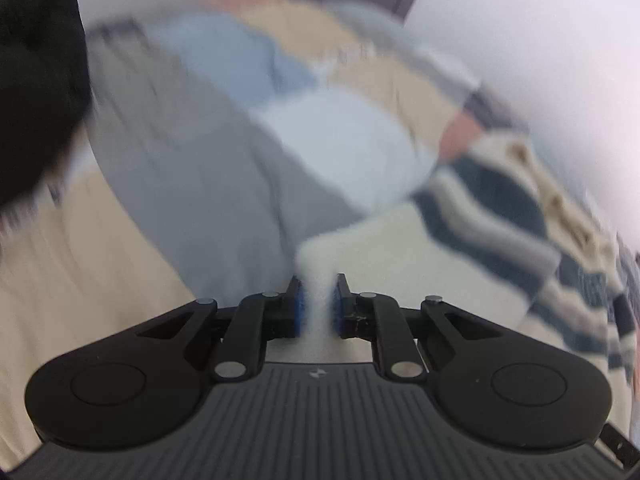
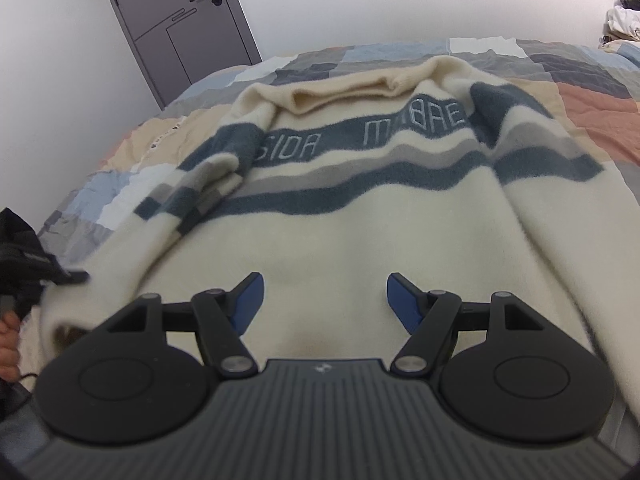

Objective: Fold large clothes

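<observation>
The sweater (image 2: 360, 208), cream with dark blue and grey bands and pale lettering across the chest, lies spread on the bed with its folded collar at 12 o'clock in the right wrist view. One sleeve lies crumpled over the body at 10 o'clock; the other runs down the 3 o'clock side.

The right gripper (image 2: 325, 300) hangs just above the plain cream lower body of the sweater, its blue-padded fingers (image 2: 250, 300) spread wide apart with nothing between them.

The left gripper (image 1: 319, 304) is clamped on a gathered tuft of cream sweater (image 1: 400, 248) fabric; the cloth is pinched between the two blue pads (image 1: 299, 308) and rises from them toward 12 o'clock. This view is heavily blurred; detail beyond the fingers is unreliable.

The patchwork bedspread (image 2: 592, 108) of blue, grey, beige and salmon squares lies under the sweater on all visible sides. A grey door (image 2: 180, 28) stands at 11 o'clock against a white wall. A pile of white cloth (image 2: 622, 20) sits at the 2 o'clock edge.
</observation>
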The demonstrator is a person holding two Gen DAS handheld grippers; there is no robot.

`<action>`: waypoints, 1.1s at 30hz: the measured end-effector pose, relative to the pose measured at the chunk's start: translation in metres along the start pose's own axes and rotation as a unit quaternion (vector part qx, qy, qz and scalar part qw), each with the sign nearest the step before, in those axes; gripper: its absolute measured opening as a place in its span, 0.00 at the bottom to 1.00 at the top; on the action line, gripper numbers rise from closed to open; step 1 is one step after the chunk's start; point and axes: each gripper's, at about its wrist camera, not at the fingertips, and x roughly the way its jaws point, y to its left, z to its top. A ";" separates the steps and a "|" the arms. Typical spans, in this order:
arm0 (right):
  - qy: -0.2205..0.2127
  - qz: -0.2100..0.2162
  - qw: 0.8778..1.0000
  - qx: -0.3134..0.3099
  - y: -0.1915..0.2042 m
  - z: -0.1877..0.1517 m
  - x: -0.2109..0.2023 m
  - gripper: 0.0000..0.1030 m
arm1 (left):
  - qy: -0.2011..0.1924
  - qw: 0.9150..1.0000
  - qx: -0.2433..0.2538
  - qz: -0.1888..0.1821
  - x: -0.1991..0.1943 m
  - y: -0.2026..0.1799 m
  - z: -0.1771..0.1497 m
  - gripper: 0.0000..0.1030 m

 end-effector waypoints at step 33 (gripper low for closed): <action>0.029 -0.039 0.999 -0.016 0.000 0.012 0.054 0.70 | -0.107 0.981 0.055 0.153 0.085 0.025 0.107 0.65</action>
